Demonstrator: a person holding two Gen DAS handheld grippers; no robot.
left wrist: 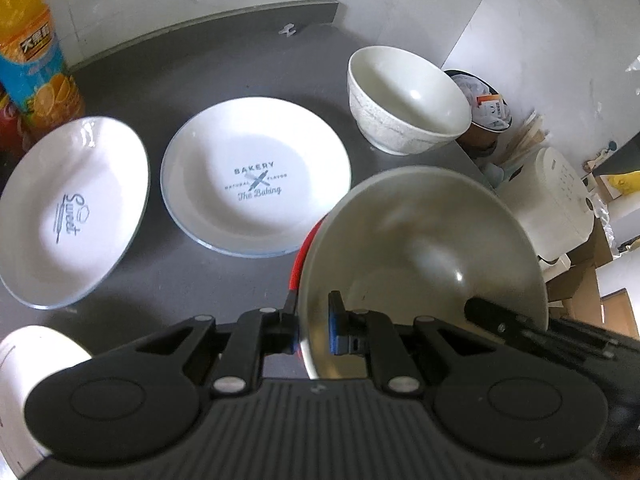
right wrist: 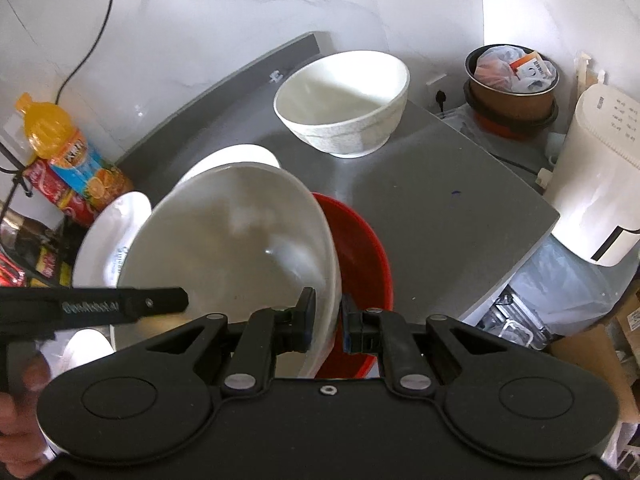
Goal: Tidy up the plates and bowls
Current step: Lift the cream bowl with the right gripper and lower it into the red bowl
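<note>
Both tongs, left [left wrist: 314, 326] and right [right wrist: 327, 320], pinching grey bowl [right wrist: 236, 240] rim, sharing weight, tilting it over red bowl [right wrist: 362, 240] near worktop [right wrist: 440, 184] front edge, probably nesting.

Home kitchen; grey counter [left wrist: 168, 280], white rice cooker [right wrist: 600, 184], juice bottle [left wrist: 32, 48], marble-look wall tiles [right wrist: 240, 8]
</note>
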